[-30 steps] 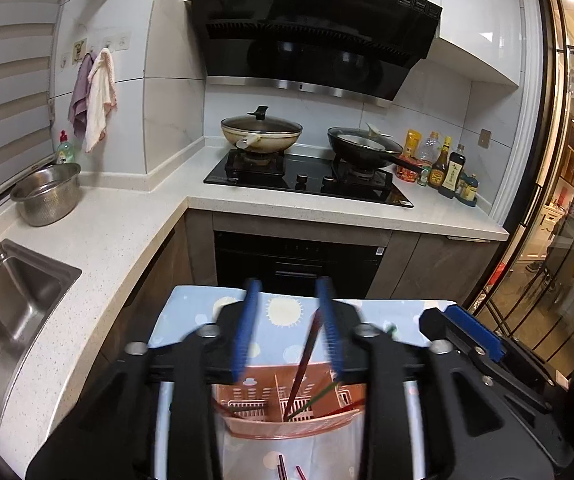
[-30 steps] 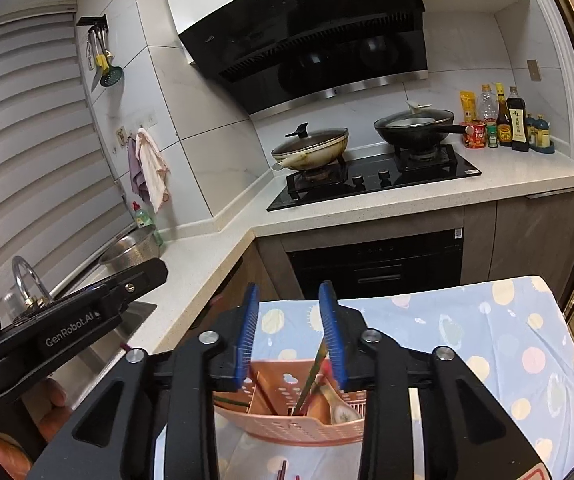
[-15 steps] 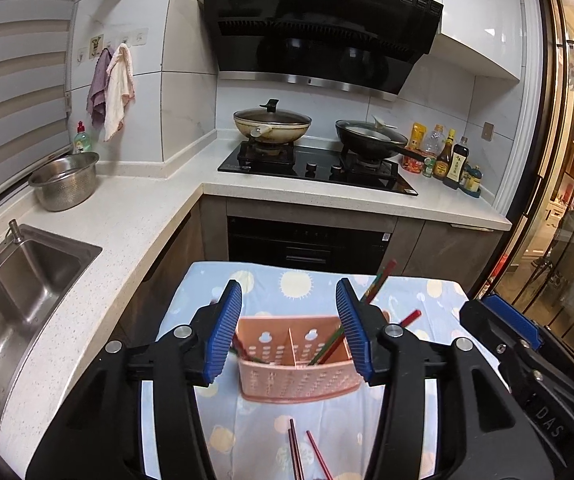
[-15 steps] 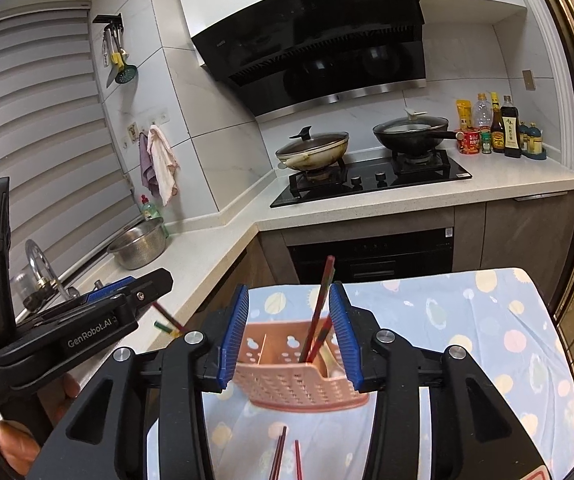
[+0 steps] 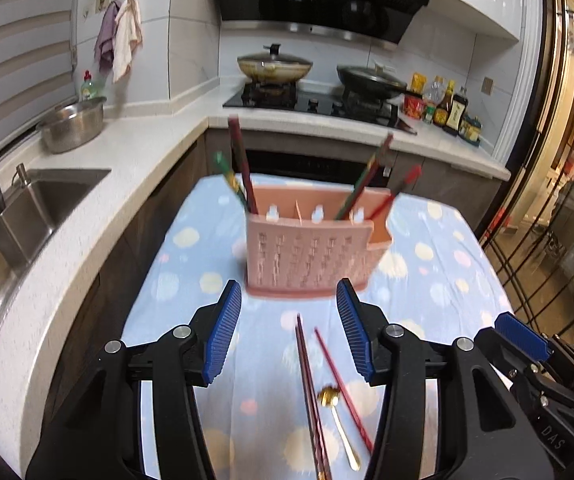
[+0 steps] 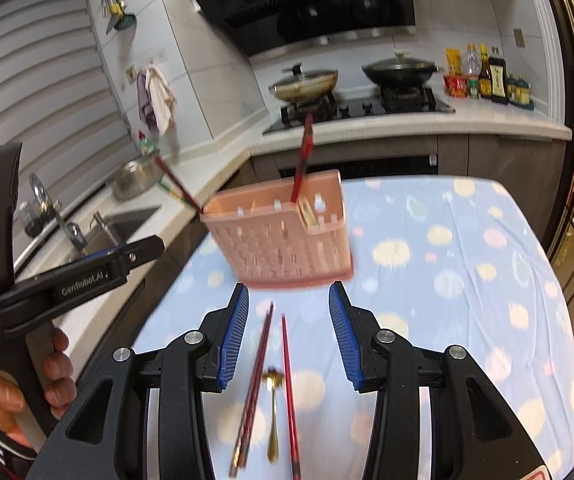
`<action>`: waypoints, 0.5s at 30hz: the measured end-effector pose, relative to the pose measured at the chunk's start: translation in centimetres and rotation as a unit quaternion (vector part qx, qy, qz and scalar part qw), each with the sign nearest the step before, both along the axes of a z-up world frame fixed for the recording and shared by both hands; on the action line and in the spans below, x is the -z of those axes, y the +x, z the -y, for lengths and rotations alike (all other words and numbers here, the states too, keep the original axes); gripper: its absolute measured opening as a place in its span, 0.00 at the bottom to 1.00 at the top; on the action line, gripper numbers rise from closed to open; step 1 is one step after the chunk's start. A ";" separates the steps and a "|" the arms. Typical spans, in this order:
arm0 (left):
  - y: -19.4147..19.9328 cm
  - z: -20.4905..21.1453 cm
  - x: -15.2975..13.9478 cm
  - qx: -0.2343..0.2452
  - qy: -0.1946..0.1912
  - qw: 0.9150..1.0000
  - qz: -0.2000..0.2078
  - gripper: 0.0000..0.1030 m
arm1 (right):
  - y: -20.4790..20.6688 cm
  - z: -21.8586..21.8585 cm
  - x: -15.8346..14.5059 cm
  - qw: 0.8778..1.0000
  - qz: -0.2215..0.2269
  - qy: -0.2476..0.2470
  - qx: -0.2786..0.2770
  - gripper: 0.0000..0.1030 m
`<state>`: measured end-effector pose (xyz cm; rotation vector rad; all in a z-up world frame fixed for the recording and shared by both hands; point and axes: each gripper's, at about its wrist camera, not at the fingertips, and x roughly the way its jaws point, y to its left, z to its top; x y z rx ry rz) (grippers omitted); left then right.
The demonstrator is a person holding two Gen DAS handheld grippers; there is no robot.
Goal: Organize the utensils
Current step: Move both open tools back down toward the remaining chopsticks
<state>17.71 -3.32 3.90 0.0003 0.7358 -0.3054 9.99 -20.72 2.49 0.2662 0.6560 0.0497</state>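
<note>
A pink slotted utensil holder (image 5: 311, 246) stands on the spotted blue tablecloth (image 5: 439, 264), with several red and green chopsticks (image 5: 241, 164) leaning out of it. It also shows in the right wrist view (image 6: 287, 236). Loose dark red chopsticks (image 5: 311, 392) and a small gold spoon (image 5: 337, 420) lie on the cloth in front of it; the right wrist view shows the chopsticks (image 6: 255, 380) and spoon (image 6: 273, 404) too. My left gripper (image 5: 289, 332) is open and empty above them. My right gripper (image 6: 289, 334) is open and empty, just short of the holder.
A white counter (image 5: 99, 200) runs along the left with a steel sink (image 5: 27, 208) and a metal bowl (image 5: 73, 128). A hob with two pans (image 5: 275, 68) stands behind. Sauce bottles (image 5: 447, 108) stand at the back right. A glass door (image 5: 567, 200) is on the right.
Both grippers have pulled back and down from the holder and opened wider. The chopsticks now stand in the holder. The loose chopsticks and spoon have come into view.
</note>
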 end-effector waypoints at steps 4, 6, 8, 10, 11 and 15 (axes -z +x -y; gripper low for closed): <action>-1.9 -0.4 2.8 0.003 0.009 0.999 -0.031 0.46 | -2.3 -0.9 3.2 0.999 -0.042 -0.014 -0.006 0.40; -2.8 -0.5 4.1 0.004 0.014 0.999 -0.044 0.46 | -3.3 -1.4 4.9 0.998 -0.065 -0.014 -0.013 0.40; -3.7 -0.6 5.5 0.005 0.018 0.998 -0.058 0.46 | -4.0 -1.8 6.1 0.996 -0.083 -0.020 -0.019 0.40; -4.5 -0.8 6.8 0.007 0.027 0.997 -0.071 0.46 | -4.7 -2.3 7.4 0.994 -0.097 -0.031 -0.025 0.40; -4.9 -0.9 7.4 0.007 0.029 0.996 -0.078 0.46 | -5.0 -2.6 7.9 0.994 -0.103 -0.035 -0.028 0.40; -6.3 -1.3 9.8 0.011 0.037 0.994 -0.106 0.46 | -5.6 -3.0 9.9 0.991 -0.124 -0.036 -0.035 0.40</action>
